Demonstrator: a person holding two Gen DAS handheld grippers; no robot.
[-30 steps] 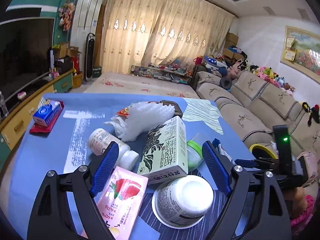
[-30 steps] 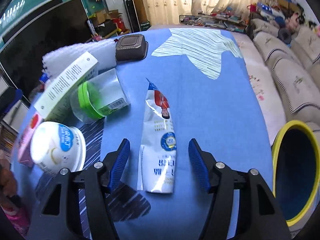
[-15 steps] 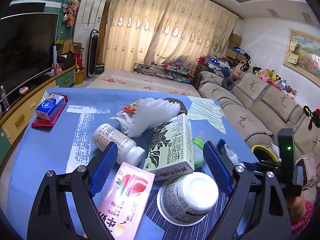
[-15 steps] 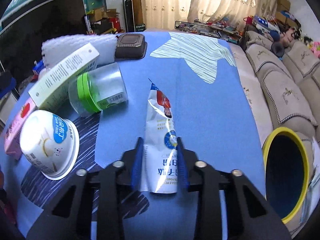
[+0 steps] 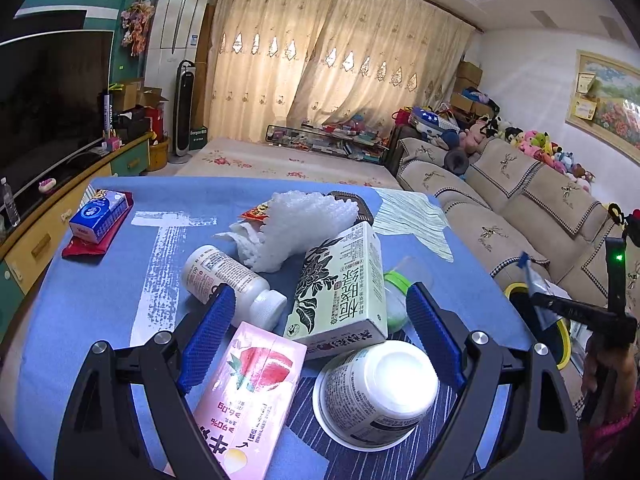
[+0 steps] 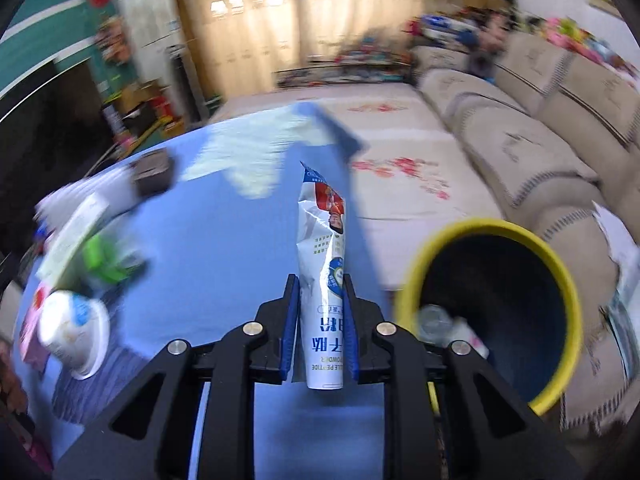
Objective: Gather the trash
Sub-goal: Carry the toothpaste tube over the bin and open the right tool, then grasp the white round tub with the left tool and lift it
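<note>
The right gripper [image 6: 320,320] had clamped on the white sachet [image 6: 325,264] (jaws just closed), holding it above the blue table [image 6: 224,240], left of the yellow-rimmed bin [image 6: 480,229]; the left gripper [image 5: 320,334] hung wide open, empty, over the pink carton [image 5: 250,396], green carton [image 5: 340,284] and white cup [image 5: 380,388].

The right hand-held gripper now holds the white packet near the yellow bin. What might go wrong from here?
1. The right hand-held gripper pinches only the lower end of the packet; the long free part could flop or slip out.
2. The bin stands beside the table, off to one side; released now, the packet might miss it.
</note>
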